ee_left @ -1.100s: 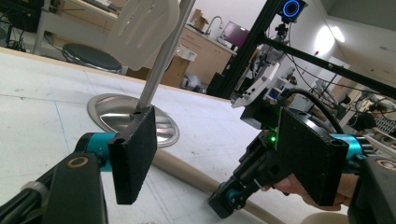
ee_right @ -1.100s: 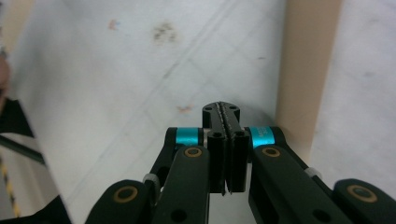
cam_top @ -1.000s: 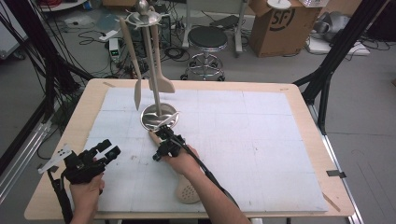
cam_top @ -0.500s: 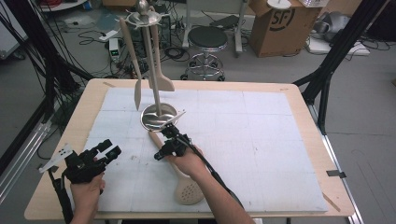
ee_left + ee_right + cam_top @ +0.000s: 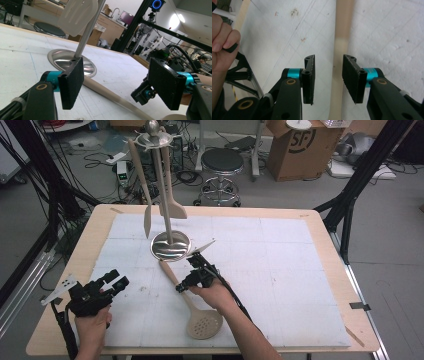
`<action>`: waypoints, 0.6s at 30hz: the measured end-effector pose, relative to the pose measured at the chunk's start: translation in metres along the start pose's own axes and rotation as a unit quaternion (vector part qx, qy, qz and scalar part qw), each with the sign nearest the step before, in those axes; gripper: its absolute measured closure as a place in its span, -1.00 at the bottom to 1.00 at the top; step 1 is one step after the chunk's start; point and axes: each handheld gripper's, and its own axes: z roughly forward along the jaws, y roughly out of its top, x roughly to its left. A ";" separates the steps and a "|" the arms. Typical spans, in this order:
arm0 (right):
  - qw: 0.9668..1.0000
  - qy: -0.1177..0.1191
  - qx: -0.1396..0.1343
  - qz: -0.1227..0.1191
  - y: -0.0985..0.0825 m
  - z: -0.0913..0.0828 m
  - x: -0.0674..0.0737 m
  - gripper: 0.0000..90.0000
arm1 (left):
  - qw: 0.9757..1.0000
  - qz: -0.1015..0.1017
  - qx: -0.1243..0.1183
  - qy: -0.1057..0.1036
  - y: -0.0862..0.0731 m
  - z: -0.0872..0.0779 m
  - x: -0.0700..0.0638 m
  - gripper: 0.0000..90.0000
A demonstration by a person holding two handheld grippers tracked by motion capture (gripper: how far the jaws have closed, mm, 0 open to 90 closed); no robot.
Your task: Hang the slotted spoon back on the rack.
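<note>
Cables, a stool (image 5: 221,162) and a cardboard box (image 5: 298,145) crowd the floor beyond your table (image 5: 330,240), whose wooden top carries a white gridded mat (image 5: 280,270) over most of its area.

At the mat's far left stands a metal rack (image 5: 163,185): a round shiny base, an upright pole, and a ring at the top from which a wooden spatula (image 5: 172,195) and a second, slimmer wooden utensil (image 5: 143,190) hang clear of the mat. Your left gripper view looks across at that base and pole, with the spatula's blade overhead.

On the mat, a wooden slotted spoon (image 5: 192,307) lies flat, its handle pointing toward the rack's base and ending just short of it, its perforated bowl nearest you.

Your right gripper (image 5: 184,286) is over the spoon's handle, about midway along. In its own view the jaws stand parted with the handle (image 5: 340,50) running between them; they look to straddle it, though whether either pad (image 5: 310,75) touches the wood is hard to say from this angle.

Your left gripper (image 5: 114,281) rests near the mat's left edge, well apart from the spoon, jaws spread wide with nothing between them.
</note>
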 end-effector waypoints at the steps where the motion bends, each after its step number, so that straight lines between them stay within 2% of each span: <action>1: 1.000 0.002 0.002 0.004 -0.001 0.000 0.000 0.40 | 1.000 -0.001 0.001 -0.001 0.000 0.000 0.000 -0.33; 9: 1.000 0.010 0.015 0.024 -0.007 0.006 -0.007 0.39 | 1.000 0.000 0.003 -0.001 0.000 0.000 -0.001 -0.33; 14: 0.999 0.019 0.026 0.026 -0.008 0.011 -0.009 0.38 | 1.000 0.000 0.002 -0.002 0.000 0.001 -0.001 -0.33; 18: 0.999 0.017 0.031 0.029 -0.008 0.015 -0.009 0.39 | 1.000 0.000 0.002 -0.004 -0.001 0.001 -0.002 -0.33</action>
